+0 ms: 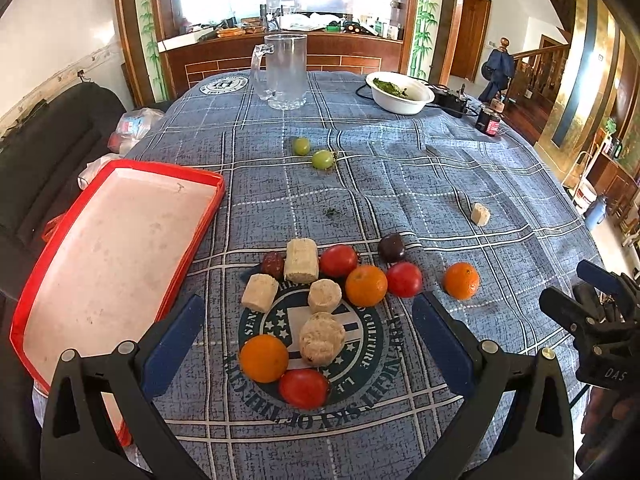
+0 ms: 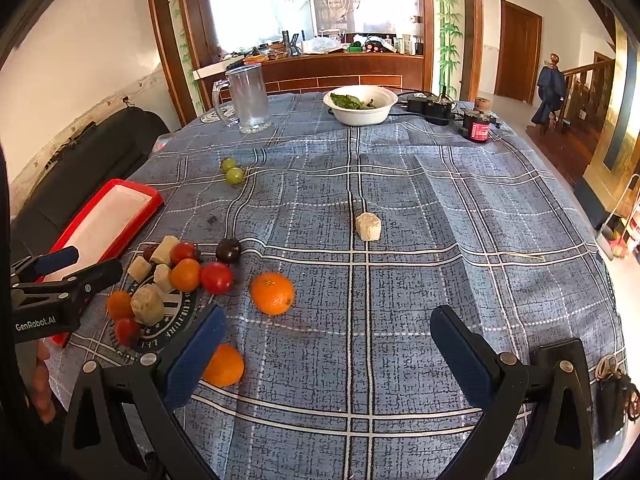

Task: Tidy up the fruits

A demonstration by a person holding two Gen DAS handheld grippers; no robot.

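A cluster of fruit lies on the blue plaid cloth: oranges (image 1: 366, 285), red tomatoes (image 1: 304, 388), a dark plum (image 1: 391, 247) and pale cut chunks (image 1: 322, 338). A red-rimmed white tray (image 1: 116, 252) sits to its left, with nothing in it. Two green grapes (image 1: 322, 159) lie farther back. My left gripper (image 1: 308, 336) is open and empty, hovering over the cluster. My right gripper (image 2: 328, 336) is open and empty; an orange (image 2: 272, 293) lies ahead of it, another orange (image 2: 224, 365) sits beside its left finger, and a lone pale chunk (image 2: 368, 226) lies beyond.
A clear glass mug (image 1: 285, 70) and a white bowl of greens (image 1: 401, 92) stand at the far side, with a black device (image 2: 430, 108) and a small red-labelled jar (image 2: 478, 128). A dark sofa (image 1: 44, 148) is left of the table.
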